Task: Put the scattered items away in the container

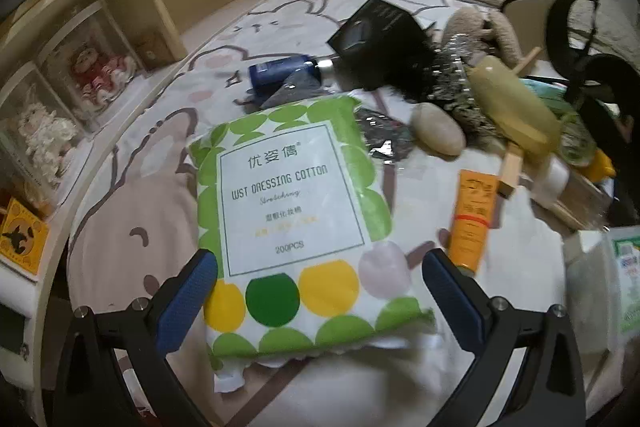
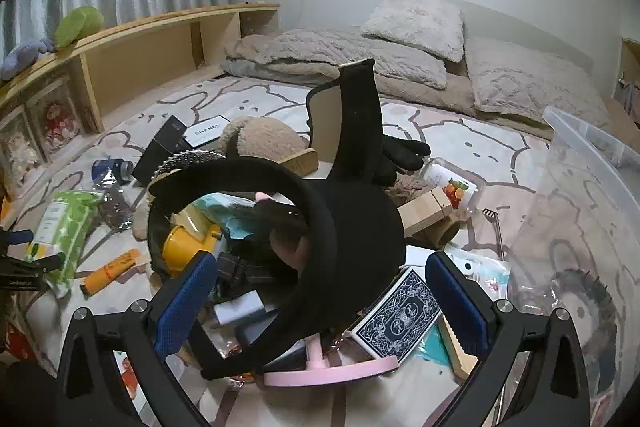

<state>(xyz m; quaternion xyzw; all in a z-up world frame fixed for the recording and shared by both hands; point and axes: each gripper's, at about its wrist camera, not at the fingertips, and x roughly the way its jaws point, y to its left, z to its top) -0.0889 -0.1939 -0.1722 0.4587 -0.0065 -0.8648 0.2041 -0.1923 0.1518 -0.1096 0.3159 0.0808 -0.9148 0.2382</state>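
Observation:
My left gripper [image 1: 320, 287] is open, its blue pads on either side of a green-dotted cotton pad pack [image 1: 296, 219] lying on the bed; the pack also shows in the right wrist view [image 2: 64, 231]. An orange tube [image 1: 470, 223] lies just right of it. My right gripper [image 2: 320, 287] is open over a pile of items: a black headband [image 2: 280, 227], a blue card deck [image 2: 396, 319], a pink stand [image 2: 324, 371]. The clear plastic container [image 2: 592, 163] stands at the right.
A blue bottle [image 1: 280, 71], black box [image 1: 376, 27], plush toy [image 2: 256, 143], yellow-green wooden roller [image 1: 512, 107] and yellow cup [image 2: 184, 247] lie scattered on the bed sheet [image 1: 132, 211]. A wooden shelf [image 2: 140, 59] runs along the left. Pillows [image 2: 416, 23] lie at the far end.

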